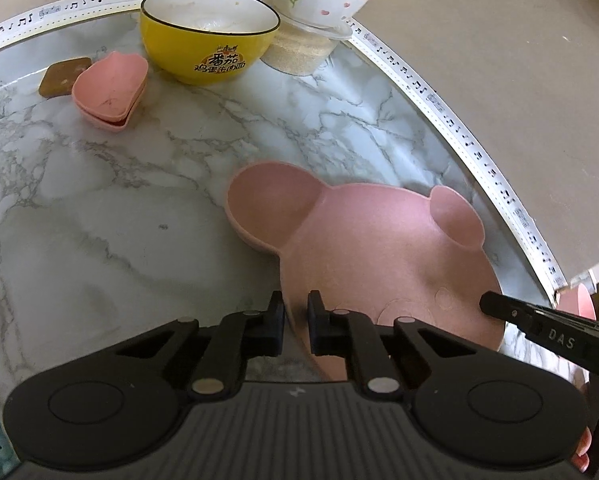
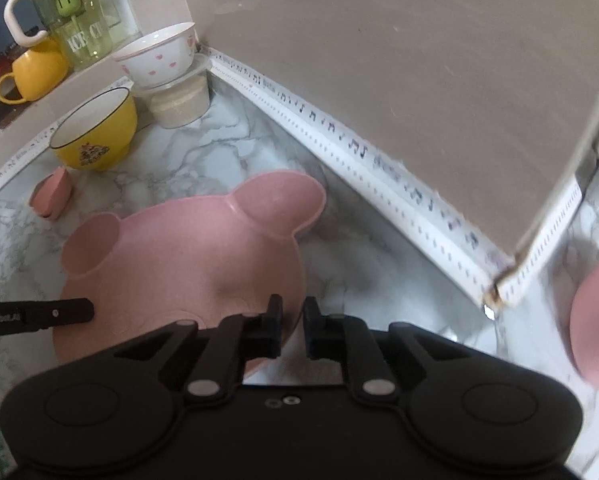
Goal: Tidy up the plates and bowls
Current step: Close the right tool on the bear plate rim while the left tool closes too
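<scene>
Both tools, left point(image 1: 296, 322) and right point(image 2: 291, 326), clamp bear plate point(image 1: 379, 248) rim; yellow bowl point(image 1: 209, 36) beyond.

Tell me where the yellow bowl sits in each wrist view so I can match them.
Left wrist: yellow bowl at top centre, beside the heart-shaped pink dishes.
Right wrist: yellow bowl at upper left.
Shared landmark: the pink bear-shaped plate, nearer the camera than the bowl in both.

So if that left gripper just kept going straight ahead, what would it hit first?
Probably the pink bear-shaped plate: the left gripper already has the plate's near rim between its nearly closed fingers. Beyond it lies marble countertop.
</scene>
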Action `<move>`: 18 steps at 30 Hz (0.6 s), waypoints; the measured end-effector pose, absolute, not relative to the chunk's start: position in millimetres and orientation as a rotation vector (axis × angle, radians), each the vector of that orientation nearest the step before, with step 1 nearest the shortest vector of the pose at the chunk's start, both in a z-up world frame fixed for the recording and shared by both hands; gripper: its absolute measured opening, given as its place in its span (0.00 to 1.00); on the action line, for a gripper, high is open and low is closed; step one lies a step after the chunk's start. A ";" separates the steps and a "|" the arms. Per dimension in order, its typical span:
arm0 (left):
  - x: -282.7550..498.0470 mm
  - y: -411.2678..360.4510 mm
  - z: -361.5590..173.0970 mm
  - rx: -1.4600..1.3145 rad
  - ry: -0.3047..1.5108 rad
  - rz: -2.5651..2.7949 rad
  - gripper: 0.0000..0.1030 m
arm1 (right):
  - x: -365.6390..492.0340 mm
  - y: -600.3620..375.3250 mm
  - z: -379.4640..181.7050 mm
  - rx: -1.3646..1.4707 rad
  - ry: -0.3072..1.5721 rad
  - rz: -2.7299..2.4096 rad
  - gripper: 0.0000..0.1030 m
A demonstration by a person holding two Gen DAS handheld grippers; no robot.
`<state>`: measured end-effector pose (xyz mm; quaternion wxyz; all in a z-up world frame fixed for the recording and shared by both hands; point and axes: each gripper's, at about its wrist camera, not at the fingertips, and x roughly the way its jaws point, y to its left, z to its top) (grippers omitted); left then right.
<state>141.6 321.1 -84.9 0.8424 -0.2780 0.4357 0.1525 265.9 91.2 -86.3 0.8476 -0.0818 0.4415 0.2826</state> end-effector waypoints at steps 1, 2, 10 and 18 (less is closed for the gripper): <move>138.7 320.4 -83.7 -0.584 0.920 0.314 0.10 | 262.3 88.2 -85.7 -0.174 0.936 0.602 0.11; 135.5 319.6 -82.6 -0.581 0.920 0.308 0.10 | 258.2 85.2 -84.6 -0.175 0.936 0.608 0.11; 108.4 304.2 -71.2 -0.546 0.916 0.260 0.10 | 224.3 63.3 -80.0 -0.159 0.934 0.628 0.11; 89.0 282.2 -52.7 -0.545 0.900 0.185 0.10 | 190.1 25.8 -70.1 -0.097 0.920 0.594 0.11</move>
